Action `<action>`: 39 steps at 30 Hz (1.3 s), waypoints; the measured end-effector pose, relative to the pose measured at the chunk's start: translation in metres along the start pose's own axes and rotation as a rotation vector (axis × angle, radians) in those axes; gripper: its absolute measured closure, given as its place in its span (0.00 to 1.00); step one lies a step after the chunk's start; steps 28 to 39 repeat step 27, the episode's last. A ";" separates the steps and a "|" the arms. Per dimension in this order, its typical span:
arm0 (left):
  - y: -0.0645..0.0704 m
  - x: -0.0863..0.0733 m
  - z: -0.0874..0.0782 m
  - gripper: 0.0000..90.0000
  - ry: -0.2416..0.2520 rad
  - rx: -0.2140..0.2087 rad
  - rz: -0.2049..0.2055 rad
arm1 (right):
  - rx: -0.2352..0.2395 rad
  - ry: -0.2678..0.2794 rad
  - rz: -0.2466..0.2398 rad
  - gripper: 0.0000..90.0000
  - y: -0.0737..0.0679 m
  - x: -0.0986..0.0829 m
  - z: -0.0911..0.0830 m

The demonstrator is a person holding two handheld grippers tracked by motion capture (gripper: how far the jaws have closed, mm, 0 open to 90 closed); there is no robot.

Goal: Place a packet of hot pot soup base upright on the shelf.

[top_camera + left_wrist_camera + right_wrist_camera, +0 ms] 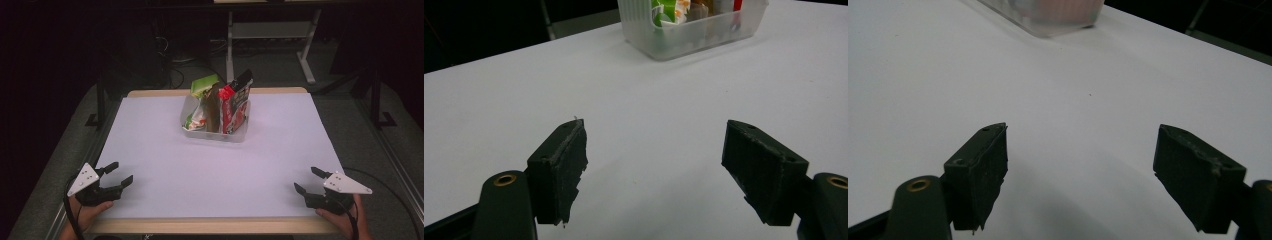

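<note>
Both claws rest at the near corners of the white-covered table (165,175), each with its black jaws spread wide and nothing between them. At the left, the left gripper (119,176) sits by the near left edge, angled inward. Toward the far middle of the table stands the clear plastic rectangular bin (216,134), well apart from either claw, packed with upright snack packets: a green packet (204,86) at its left, a brownish one (214,107) in the middle, a red and black packet (235,102) at its right. At the right, the right gripper (306,181) mirrors the left by the near right edge.

The likely trouble lies in the packets being crowded and leaning on one another. Pinching one by its thin top edge could drag a neighbour up with it, or the slick film could slip from the pads. The bin looks light, so a sideways tug may slide or tip it unless the other claw steadies its wall.
</note>
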State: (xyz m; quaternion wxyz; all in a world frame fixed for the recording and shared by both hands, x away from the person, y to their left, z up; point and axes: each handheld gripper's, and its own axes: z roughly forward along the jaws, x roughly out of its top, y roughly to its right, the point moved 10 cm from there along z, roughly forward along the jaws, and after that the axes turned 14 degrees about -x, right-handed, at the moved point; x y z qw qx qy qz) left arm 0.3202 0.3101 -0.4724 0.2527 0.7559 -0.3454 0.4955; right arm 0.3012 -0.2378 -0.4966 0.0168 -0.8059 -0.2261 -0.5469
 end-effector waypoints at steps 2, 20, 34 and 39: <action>0.000 -0.001 0.001 0.28 -0.007 0.001 0.001 | 0.001 0.000 -0.012 0.23 -0.001 0.000 0.000; 0.001 -0.004 0.004 0.28 -0.031 0.002 0.005 | 0.022 -0.008 -0.027 0.23 -0.008 0.001 0.001; 0.001 -0.006 0.006 0.28 -0.044 0.009 0.002 | 0.030 -0.013 -0.035 0.23 -0.011 -0.001 0.001; 0.001 -0.006 0.006 0.28 -0.044 0.009 0.002 | 0.030 -0.013 -0.035 0.23 -0.011 -0.001 0.001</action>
